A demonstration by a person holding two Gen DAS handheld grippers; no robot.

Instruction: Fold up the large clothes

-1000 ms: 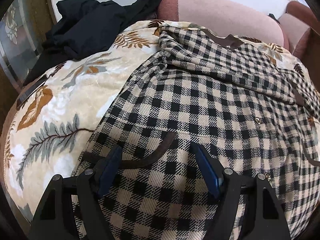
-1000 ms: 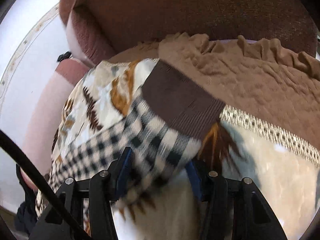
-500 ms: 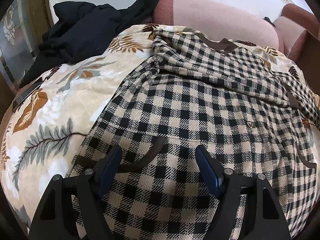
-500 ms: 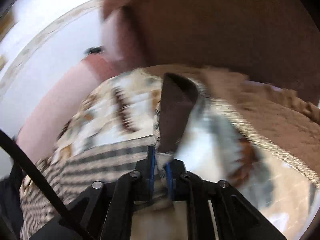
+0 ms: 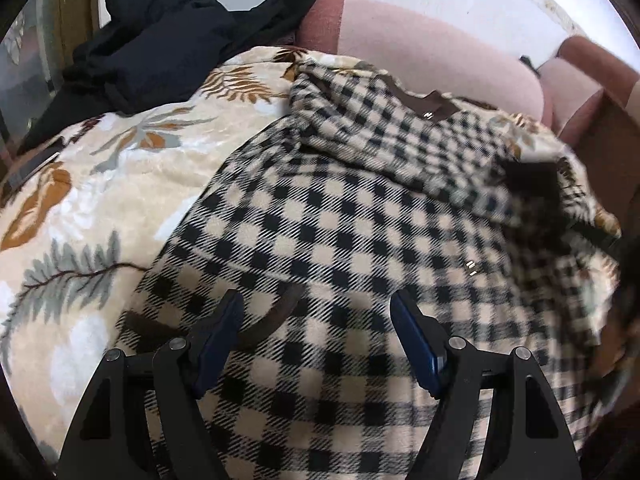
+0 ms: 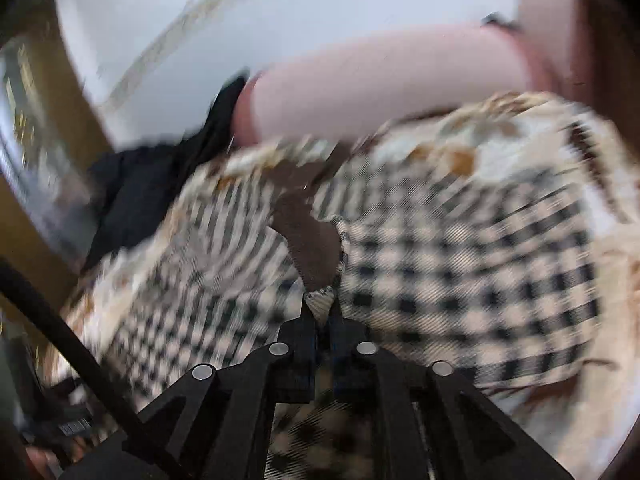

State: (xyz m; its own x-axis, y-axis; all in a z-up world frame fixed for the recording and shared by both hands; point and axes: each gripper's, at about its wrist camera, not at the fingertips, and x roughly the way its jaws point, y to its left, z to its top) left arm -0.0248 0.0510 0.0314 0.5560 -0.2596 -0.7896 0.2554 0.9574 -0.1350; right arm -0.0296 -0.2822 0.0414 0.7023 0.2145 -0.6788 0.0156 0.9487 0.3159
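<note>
a large checked garment [image 5: 344, 240], cream and black with dark brown trim, lies spread over a floral blanket [image 5: 100, 184] on a pink sofa [image 5: 432, 52]. its brown collar [image 5: 424, 102] points toward the sofa back, and one sleeve already lies folded across the upper body.

your right gripper [image 6: 320, 312] has its fingers pressed together on the other sleeve, pinching the checked cloth just below the brown cuff [image 6: 312, 248]. the cuff stands up from the fingertips. this view is heavily blurred, so the sleeve looks to be in mid-swing above the body of the garment.

your left gripper [image 5: 316, 332] hovers low over the near part of the garment with its blue-padded fingers [image 5: 218, 328] spread wide and nothing between them. a curved brown trim line [image 5: 276, 316] runs between the fingers. whether the pads touch the cloth cannot be told.

to do this fold well, you probably want to carry the sleeve across so it lands flat and roughly level with the first one, cuff pointing to the far side. keep the lift low so the body panel does not drag with it. your free left gripper could press on the cloth as an anchor. let go only once the sleeve lies smooth.

a heap of black clothing [image 5: 168, 36] sits on the blanket to the left, well apart from the garment.
</note>
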